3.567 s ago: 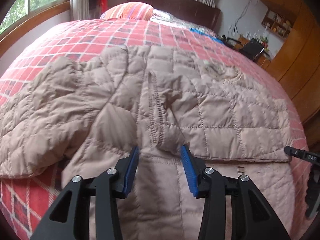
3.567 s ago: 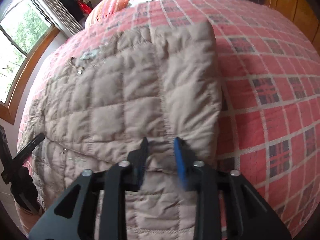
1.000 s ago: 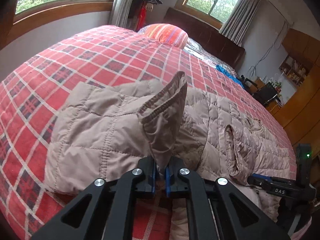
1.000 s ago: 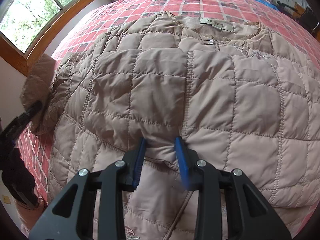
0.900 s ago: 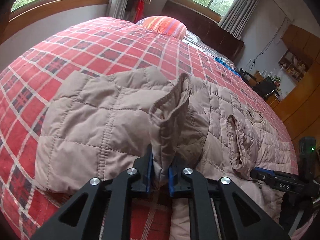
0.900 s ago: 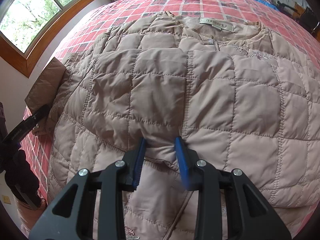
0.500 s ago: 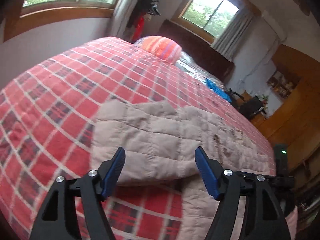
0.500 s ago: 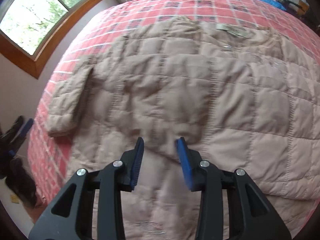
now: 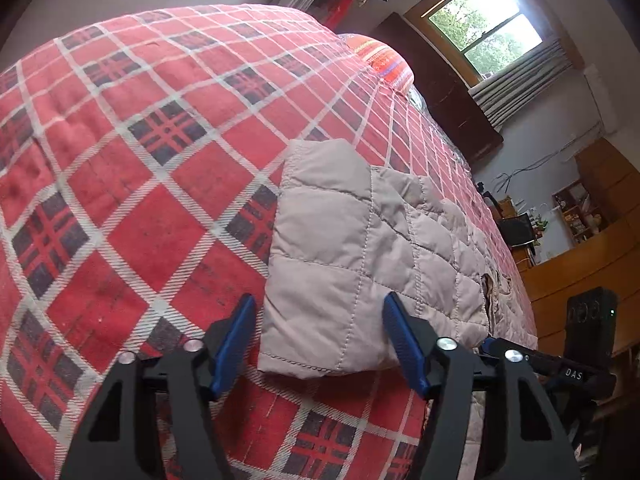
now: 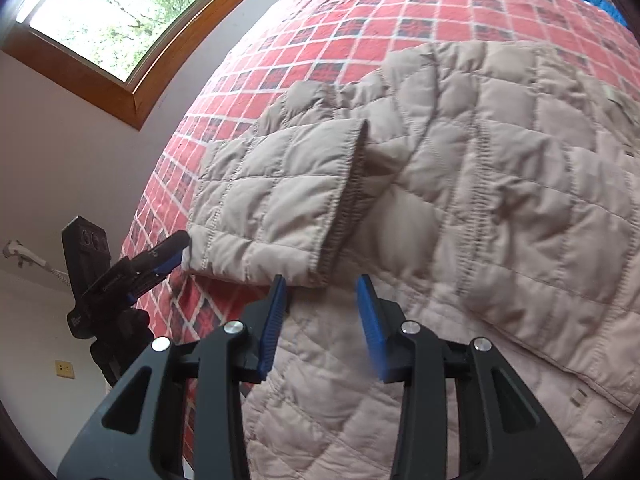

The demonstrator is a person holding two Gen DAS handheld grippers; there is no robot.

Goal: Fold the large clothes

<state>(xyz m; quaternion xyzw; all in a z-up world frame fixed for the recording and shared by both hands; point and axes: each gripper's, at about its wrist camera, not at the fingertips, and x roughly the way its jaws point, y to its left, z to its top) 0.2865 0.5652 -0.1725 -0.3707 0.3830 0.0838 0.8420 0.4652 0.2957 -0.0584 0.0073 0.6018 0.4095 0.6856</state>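
Lying flat on the plaid bedspread, the quilted jacket is shown, its folded sleeve framed by the wide-spread left gripper; the right gripper is likewise spread, empty, above the hem.

quilted beige jacket | spread flat on red plaid bedspread | sleeve folded back over body, cuff toward the centre | nothing holding it
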